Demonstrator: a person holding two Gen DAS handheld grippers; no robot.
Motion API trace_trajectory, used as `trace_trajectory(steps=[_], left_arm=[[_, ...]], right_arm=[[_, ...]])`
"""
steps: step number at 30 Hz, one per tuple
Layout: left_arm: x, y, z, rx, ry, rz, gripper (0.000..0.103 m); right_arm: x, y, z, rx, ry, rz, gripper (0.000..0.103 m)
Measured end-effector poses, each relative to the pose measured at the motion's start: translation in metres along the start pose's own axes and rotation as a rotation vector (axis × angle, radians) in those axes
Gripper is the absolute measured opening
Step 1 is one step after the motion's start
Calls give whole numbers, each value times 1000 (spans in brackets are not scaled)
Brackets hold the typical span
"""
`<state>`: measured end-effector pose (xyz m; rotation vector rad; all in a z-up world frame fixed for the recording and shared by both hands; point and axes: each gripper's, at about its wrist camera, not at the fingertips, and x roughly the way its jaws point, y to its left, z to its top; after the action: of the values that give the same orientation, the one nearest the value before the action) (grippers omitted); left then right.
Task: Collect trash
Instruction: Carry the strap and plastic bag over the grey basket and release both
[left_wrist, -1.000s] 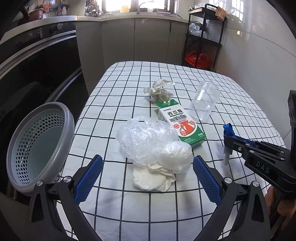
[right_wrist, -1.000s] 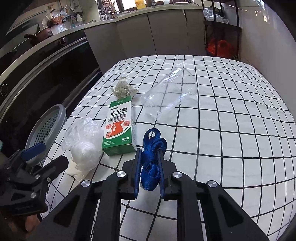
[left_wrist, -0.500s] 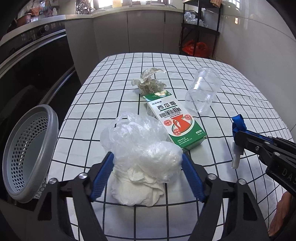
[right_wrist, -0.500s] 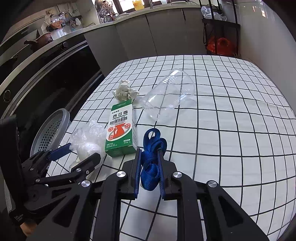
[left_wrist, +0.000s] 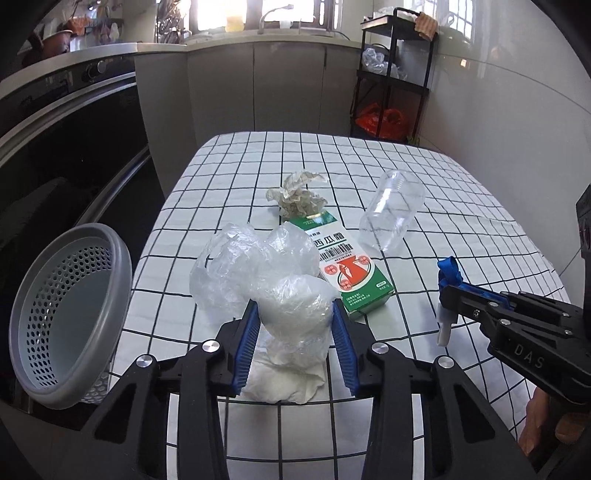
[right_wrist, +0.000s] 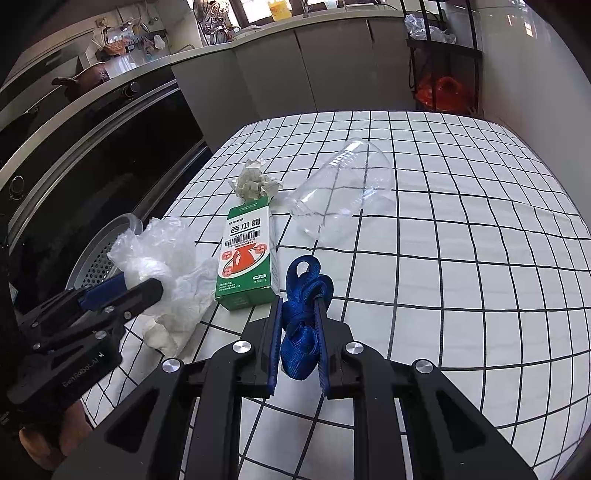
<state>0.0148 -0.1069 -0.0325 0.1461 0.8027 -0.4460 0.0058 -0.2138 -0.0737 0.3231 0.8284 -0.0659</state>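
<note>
Left gripper (left_wrist: 293, 328), jaws just closing on the crumpled clear plastic bag (left_wrist: 273, 280), must next carry it to the grey perforated basket (left_wrist: 66, 314)

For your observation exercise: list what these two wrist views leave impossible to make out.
- Left wrist view: the grey perforated plastic basket, its base cut off behind the left gripper.
- Right wrist view: the same basket, mostly hidden by the crumpled clear plastic bag.
- Both views: small print on the green-and-white carton, too small.
</note>
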Motion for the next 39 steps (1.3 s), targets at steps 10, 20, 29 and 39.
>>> trace_trajectory(steps=[10,20,29,39], left_arm=[[-44,61,11,-62,-56,116,38],[-68,136,-1,-98,-52,231,38],[-65,206,-11,-201,-18,284,38],[-49,264,-14,-273,11,310,38]], right_arm=[[-17,24,1,-38,-42,41,16],[-15,98,7,-153,-45,109,16],[15,186,25,-240,-28,223,16],[71,268,40,-330,27,302,16]])
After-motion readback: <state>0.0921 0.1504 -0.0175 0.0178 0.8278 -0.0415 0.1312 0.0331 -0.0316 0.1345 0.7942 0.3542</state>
